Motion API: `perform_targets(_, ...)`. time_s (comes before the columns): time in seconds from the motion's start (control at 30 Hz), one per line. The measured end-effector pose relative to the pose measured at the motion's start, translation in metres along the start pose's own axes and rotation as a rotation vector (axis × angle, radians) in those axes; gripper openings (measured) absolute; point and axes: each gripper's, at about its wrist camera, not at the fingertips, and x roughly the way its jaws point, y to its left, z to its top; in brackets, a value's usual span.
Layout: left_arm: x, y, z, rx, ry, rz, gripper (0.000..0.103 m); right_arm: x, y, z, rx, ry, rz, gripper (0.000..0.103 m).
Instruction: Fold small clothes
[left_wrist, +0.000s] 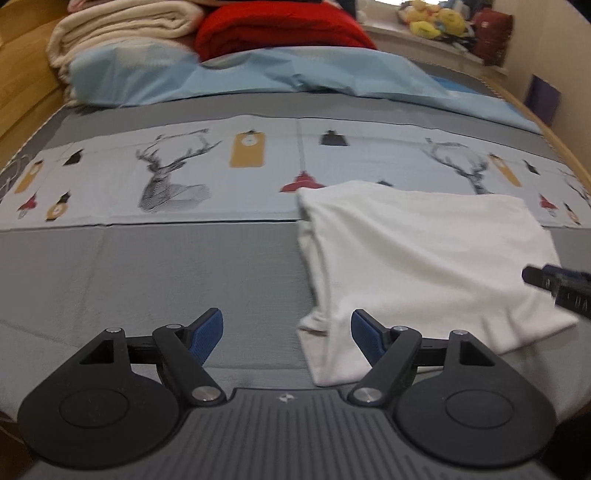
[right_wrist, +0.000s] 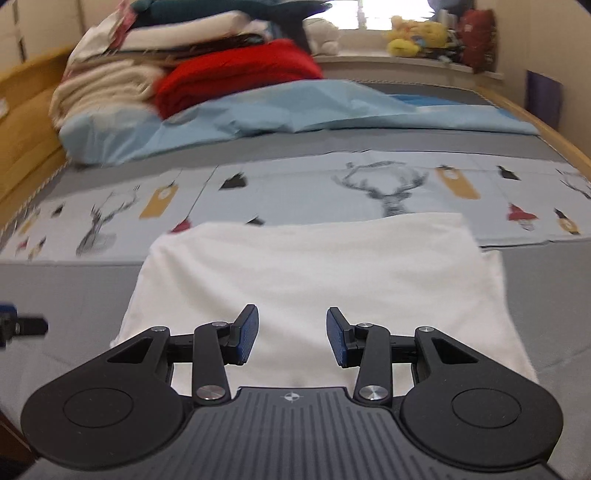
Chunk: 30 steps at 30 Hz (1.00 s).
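A white folded garment (left_wrist: 424, 258) lies flat on the grey bed cover, its far edge on the deer-print strip. It also shows in the right wrist view (right_wrist: 314, 269). My left gripper (left_wrist: 287, 332) is open and empty, just above the cover at the garment's near left corner. My right gripper (right_wrist: 291, 338) is open and empty, over the garment's near edge. The tip of my right gripper (left_wrist: 557, 286) shows at the right edge of the left wrist view, over the garment. The left gripper's tip (right_wrist: 22, 325) shows at the left edge of the right wrist view.
A light blue sheet (left_wrist: 258, 77) lies crumpled across the far side of the bed. Folded cream blankets (left_wrist: 122, 29) and a red blanket (left_wrist: 280, 29) are stacked behind it. A wooden bed frame (left_wrist: 22, 85) runs along the left. Plush toys (right_wrist: 417, 37) sit on a far sill.
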Motion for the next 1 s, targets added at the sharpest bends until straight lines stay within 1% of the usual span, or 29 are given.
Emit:
perform_targets(0.07,0.003,0.009,0.001,-0.032,-0.001,0.013,0.081,0.007,0.013,0.0,-0.018,0.01,0.02,0.042)
perform_targets(0.13,0.007,0.017,0.0,-0.059,0.005,0.02,0.081,0.014,0.023,0.0,-0.023,0.019,0.046,0.037)
perform_targets(0.2,0.012,0.024,-0.002,-0.079,0.011,0.024,0.081,0.02,0.033,-0.001,-0.027,0.027,0.076,0.022)
perform_targets(0.27,0.02,0.029,-0.004,-0.091,0.032,0.029,0.081,0.025,0.046,-0.002,-0.042,0.029,0.097,0.018)
perform_targets(0.43,0.032,0.037,-0.004,-0.108,0.037,0.034,0.081,0.036,0.071,-0.005,-0.102,0.038,0.126,0.018)
perform_targets(0.63,0.04,0.042,0.001,-0.104,0.033,0.046,0.081,0.048,0.091,-0.009,-0.186,0.051,0.127,0.018)
perform_targets(0.77,0.043,0.052,0.004,-0.124,0.031,0.06,0.081,0.051,0.116,-0.018,-0.344,0.03,0.11,0.018)
perform_targets(0.9,0.046,0.065,0.005,-0.169,0.048,0.084,0.081,0.055,0.141,-0.03,-0.454,0.037,0.151,0.018)
perform_targets(1.0,0.046,0.07,0.004,-0.179,0.056,0.086,0.081,0.058,0.161,-0.041,-0.533,0.057,0.208,0.019)
